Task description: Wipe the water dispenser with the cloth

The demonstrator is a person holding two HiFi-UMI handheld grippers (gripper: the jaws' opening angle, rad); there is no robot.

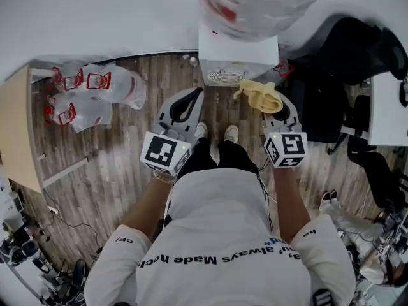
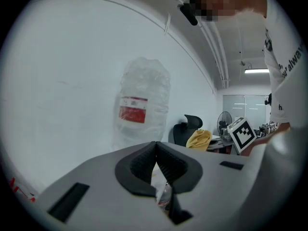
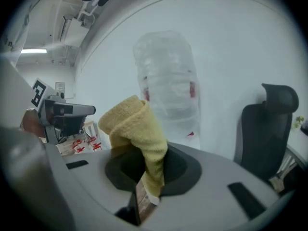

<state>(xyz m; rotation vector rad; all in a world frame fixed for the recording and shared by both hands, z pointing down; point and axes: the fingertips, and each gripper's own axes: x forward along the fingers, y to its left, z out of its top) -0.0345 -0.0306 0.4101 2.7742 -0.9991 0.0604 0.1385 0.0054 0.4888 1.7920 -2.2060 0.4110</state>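
Holding the yellow cloth (image 1: 260,95) clamped in the right gripper (image 1: 275,104), w/ the water dispenser (image 1: 237,61) at 12 o'clock, close ahead. Left gripper (image 1: 191,98) jaws pressed together, nothing btwn. Risk: the bunched cloth is pinched near its edge and may slip out under wiping pressure.

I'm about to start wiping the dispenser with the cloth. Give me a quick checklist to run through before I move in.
1. Cloth clamped in right gripper: ok, jaws shut on it.
2. Left gripper free: ok, jaws together, nothing between them.
3. Water dispenser straight ahead of the cloth: ok in the head view.
4. Cloth in contact with the dispenser: not ok, not yet touching.
5. Bottle upright on the dispenser: ok.
6. Cloth damp enough: cannot tell.
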